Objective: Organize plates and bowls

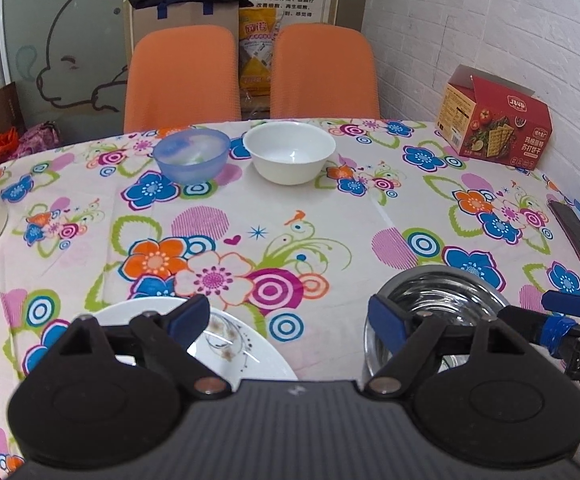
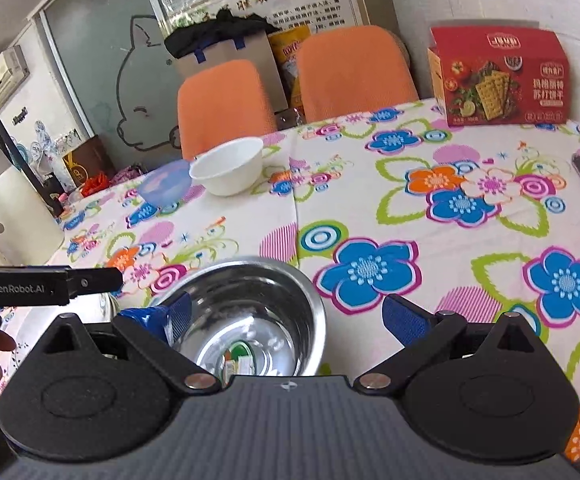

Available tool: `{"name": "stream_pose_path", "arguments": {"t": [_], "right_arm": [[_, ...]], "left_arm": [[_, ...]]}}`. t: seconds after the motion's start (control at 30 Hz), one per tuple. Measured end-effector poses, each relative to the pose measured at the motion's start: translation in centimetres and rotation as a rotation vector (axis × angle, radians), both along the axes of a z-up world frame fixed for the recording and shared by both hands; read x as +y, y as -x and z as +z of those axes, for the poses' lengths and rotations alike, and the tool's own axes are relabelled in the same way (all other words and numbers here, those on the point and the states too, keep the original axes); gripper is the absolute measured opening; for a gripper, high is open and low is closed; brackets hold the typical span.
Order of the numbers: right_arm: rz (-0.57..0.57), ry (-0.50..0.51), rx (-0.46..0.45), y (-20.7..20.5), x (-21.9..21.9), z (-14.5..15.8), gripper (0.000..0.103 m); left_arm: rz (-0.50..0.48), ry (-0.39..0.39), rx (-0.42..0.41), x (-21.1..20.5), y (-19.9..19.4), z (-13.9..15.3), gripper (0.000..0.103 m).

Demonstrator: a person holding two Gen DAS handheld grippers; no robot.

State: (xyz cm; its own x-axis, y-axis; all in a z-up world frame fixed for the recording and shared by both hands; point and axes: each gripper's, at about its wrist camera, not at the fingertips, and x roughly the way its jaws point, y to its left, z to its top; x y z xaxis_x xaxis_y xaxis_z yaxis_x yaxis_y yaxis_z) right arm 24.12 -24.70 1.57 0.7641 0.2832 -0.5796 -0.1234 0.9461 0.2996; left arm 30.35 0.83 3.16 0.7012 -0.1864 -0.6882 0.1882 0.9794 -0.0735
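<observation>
Table (image 1: 330, 216): covered by a cloth printed with large blue, orange and magenta flowers and ring patterns.
Steel bowl (image 2: 250, 312): round, polished metal, upright on the near part of the table; its inside mirrors the room and shows a small coloured reflection at the bottom.
White plate (image 1: 242, 344): glazed white with a thin brown floral sprig, flat on the table at the near left, partly hidden behind the left tool.
White bowl (image 1: 290, 152): plain, glossy, empty, upright at the far side of the table in front of the orange chairs (image 1: 250, 72).
Blue bowl (image 1: 191, 154): translucent blue plastic, upright just beside the white bowl on its left; they look nearly touching, but I cannot tell for certain.
Left gripper (image 1: 290, 320): jaws spread wide and holding nothing; one blue pad over the plate's edge, the other at the steel bowl's near left rim.
Right gripper (image 2: 290, 316): jaws spread wide and empty; the left pad sits over the steel bowl's rim, the right pad over bare cloth. Whether the pad touches the rim I cannot tell.
Cracker box (image 2: 498, 76): red carton at the far right corner of the table, well apart from the bowls.
Phone (image 1: 576, 234): dark, lying flat by the right edge.
</observation>
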Motion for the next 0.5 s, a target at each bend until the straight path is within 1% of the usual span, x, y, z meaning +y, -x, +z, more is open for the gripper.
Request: {"name": "stream_pose_path", "arguments": {"t": [0.17, 0.27, 0.4, 0.5], "right_arm": [[0.01, -0.032, -0.088, 0.1, 0.3, 1.6, 0.089], [0.036, 0.009, -0.08, -0.9, 1.1, 2.0, 0.09], [0.079, 0.084, -0.041, -2.4, 2.4, 2.1, 0.089], [0.106, 0.114, -0.035, -3.5, 3.0, 2.3, 0.089]], "left_arm": [[0.01, 0.005, 0.007, 0.6, -0.3, -0.1, 0.082], [0.012, 0.017, 0.013, 1.0, -0.5, -0.2, 0.082], [0.018, 0.03, 0.015, 1.8, -0.9, -0.1, 0.083], [0.023, 0.041, 0.023, 2.5, -1.5, -0.1, 0.083]]}}
